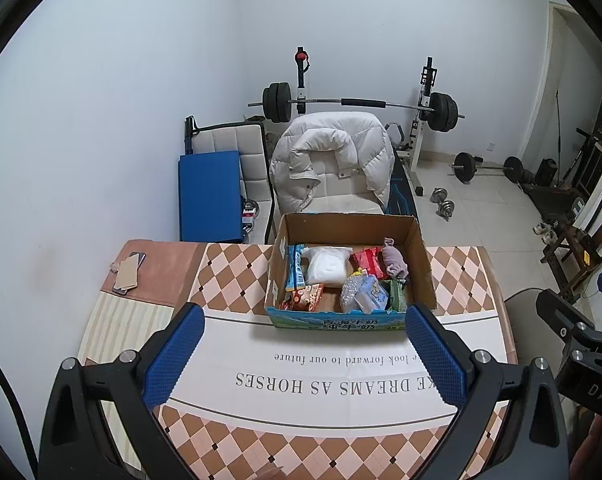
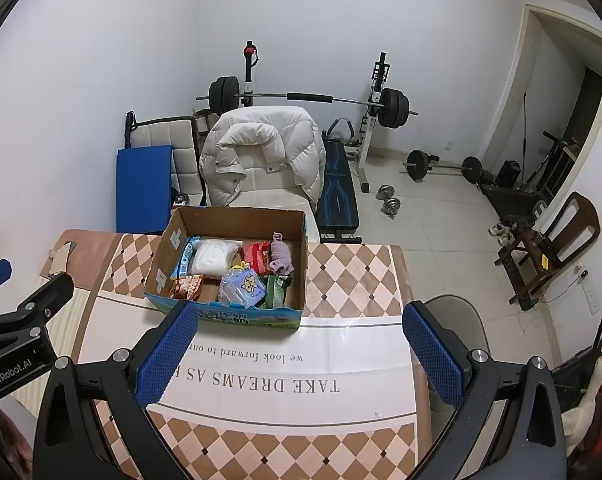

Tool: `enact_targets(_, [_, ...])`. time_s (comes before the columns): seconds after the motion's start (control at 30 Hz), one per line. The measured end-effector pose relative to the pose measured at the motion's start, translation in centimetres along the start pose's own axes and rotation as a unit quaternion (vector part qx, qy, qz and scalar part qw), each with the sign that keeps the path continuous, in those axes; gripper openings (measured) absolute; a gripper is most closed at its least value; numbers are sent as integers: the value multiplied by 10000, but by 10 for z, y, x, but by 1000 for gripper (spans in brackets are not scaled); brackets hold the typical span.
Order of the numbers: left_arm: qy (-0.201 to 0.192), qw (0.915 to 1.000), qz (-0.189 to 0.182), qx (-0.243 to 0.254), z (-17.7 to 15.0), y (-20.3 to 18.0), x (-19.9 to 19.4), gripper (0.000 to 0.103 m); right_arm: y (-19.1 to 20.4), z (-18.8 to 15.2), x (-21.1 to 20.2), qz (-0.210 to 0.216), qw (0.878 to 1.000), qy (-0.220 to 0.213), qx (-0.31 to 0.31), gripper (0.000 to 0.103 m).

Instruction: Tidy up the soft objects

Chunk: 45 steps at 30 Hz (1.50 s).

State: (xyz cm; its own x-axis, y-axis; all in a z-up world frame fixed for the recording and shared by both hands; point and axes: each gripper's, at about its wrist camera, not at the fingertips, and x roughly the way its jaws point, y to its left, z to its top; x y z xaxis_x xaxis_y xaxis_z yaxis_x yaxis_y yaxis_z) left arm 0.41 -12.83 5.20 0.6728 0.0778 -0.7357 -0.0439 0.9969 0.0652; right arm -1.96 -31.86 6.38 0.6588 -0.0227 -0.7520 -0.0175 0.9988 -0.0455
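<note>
Table (image 1: 237, 264): flat top under a smooth printed cloth, brown-and-cream diamond checks around a white band of grey serif lettering. Far left corner: a flat tan card lying on a dark phone-like slab (image 1: 127, 272), well apart from the rest. Left gripper (image 1: 305, 354): black angular frame, blue finger pads (image 1: 177, 356) with a fine knurled grid; jaws spread wide, nothing between them, hovering over the white band just short of the box. Cardboard box (image 1: 423, 256): open-topped, brown corrugated walls, glossy blue-green printed front panel, standing at the table's far middle. Contents, left to right: a long blue glossy packet (image 1: 296, 266) upright against the left wall; an orange crinkled snack pouch (image 1: 309, 294) below it; a white soft bundle in clear film (image 1: 327, 266), pillow-shaped; a bubbly clear bag over a pale blue tissue pack (image 1: 367, 290) at the front; a red foil packet (image 1: 367, 260) behind; a mauve rolled cloth (image 1: 395, 260), lumpy and matte, by the right wall; a green pack (image 1: 395, 294) under it. Right gripper (image 2: 301, 354): same black frame and blue gridded pads, jaws equally wide apart and holding nothing, its left pad overlapping the box's front left corner in its own view. Behind the table: a white quilted puffer jacket (image 1: 333, 160) draped over a pale chair.
</note>
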Motion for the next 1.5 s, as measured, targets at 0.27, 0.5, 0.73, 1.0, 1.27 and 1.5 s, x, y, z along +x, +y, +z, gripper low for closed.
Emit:
enact_targets(0.27, [16,10000,-10,18,1,3,-2,103,0,1,0,16,10000,-11,-23,103])
enact_targets(0.5, [0,10000,-27,34,1,4,-3,103,0,1,-1,23,10000,-24,-24,103])
enact_targets(0.73, [-9,10000,-66,62,1,4,-7,103,0,2,-2,19,10000,-40,-39,103])
enact_targets(1.0, [36,9999,-136,51,1,5,-12,103,1,3,-4,-17,10000,-41,-41,103])
enact_targets(1.27, [24,9999,-137,44,0,6,-13,103,3,0,-7,-36,10000,-62,-31,103])
enact_targets(1.5, [41,9999,-143,72,0,6,-13,103,5,0,-8,-47,10000,-78,-32,103])
